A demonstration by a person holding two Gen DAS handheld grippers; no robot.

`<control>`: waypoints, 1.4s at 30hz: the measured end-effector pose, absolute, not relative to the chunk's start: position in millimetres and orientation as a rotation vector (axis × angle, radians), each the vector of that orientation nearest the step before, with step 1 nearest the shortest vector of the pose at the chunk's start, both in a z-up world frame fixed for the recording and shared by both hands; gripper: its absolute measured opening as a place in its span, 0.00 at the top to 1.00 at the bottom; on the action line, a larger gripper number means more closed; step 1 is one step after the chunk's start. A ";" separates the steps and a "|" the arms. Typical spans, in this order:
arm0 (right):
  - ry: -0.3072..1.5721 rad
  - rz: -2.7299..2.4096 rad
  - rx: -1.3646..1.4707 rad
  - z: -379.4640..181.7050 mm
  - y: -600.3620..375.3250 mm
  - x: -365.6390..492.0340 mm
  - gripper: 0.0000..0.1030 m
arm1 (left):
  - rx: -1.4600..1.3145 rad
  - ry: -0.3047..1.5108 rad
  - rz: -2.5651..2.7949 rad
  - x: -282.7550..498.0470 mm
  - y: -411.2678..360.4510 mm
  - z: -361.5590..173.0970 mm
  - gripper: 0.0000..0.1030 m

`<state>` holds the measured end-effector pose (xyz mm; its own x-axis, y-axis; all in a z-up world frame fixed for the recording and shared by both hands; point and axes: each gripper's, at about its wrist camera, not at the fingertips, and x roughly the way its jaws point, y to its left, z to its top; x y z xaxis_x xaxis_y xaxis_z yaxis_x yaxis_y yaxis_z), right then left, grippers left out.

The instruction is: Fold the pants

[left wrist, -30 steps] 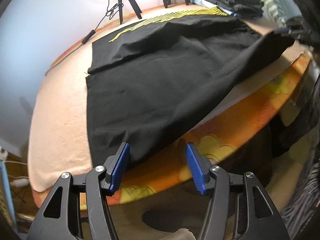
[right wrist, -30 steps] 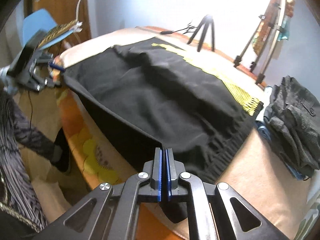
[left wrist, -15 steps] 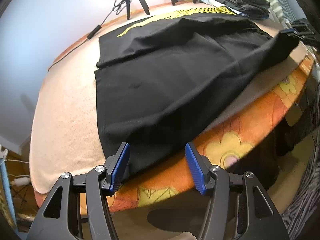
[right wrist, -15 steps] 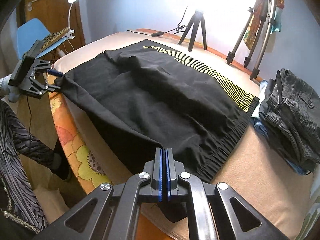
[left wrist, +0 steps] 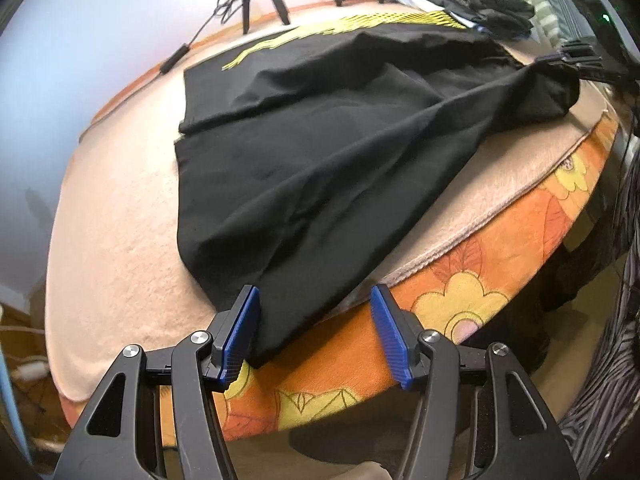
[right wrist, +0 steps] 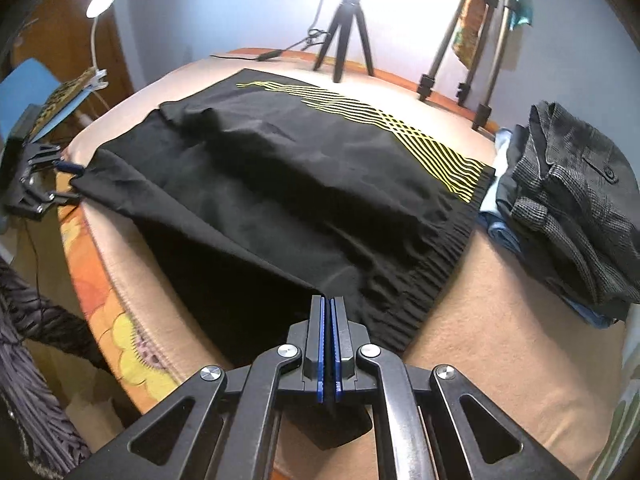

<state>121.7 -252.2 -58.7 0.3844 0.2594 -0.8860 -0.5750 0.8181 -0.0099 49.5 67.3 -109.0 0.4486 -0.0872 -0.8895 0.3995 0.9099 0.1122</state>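
Right wrist view: right gripper (right wrist: 329, 320) was clamped on the pants (right wrist: 304, 184) waistband at 6 o'clock; left gripper (left wrist: 314, 324) sat apart around the hem. Looked mid-fold, next it'd need to pinch.

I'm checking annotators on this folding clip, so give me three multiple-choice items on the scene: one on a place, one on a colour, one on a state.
1. Where does the stack of folded clothes lie relative to the black pants in the right wrist view?
A. beyond the waistband end, at the right
B. on the floor
C. under the pants

2. What colour are the stripes on the pants?
A. red
B. white
C. yellow

3. How does the right gripper stand?
A. wide open above the bed
B. shut on the pants' fabric
C. holding a tripod

Key: 1 A, the stack sits past the ribbed waistband; 2 C, the wavy lines are yellow; 3 B, the blue pads meet with black cloth pinched between them.
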 end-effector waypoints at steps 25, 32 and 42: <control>0.970 0.511 -0.364 -45.0 -252.0 107.8 0.99 | 0.192 0.859 -0.220 46.5 89.4 -63.2 0.99; 0.876 0.510 -0.297 -16.2 -260.5 62.2 1.00 | 0.133 0.707 -0.183 31.6 105.5 -18.3 1.00; 0.842 0.546 -0.397 -6.1 -245.6 28.7 0.98 | 0.135 0.774 -0.187 44.7 112.9 -38.3 1.00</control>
<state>28.7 -245.6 -6.1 0.5431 0.2946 -0.7863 -0.5976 0.7934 -0.1154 44.7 112.9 -38.3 0.7000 -0.1180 -0.7043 0.2167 0.9749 0.0521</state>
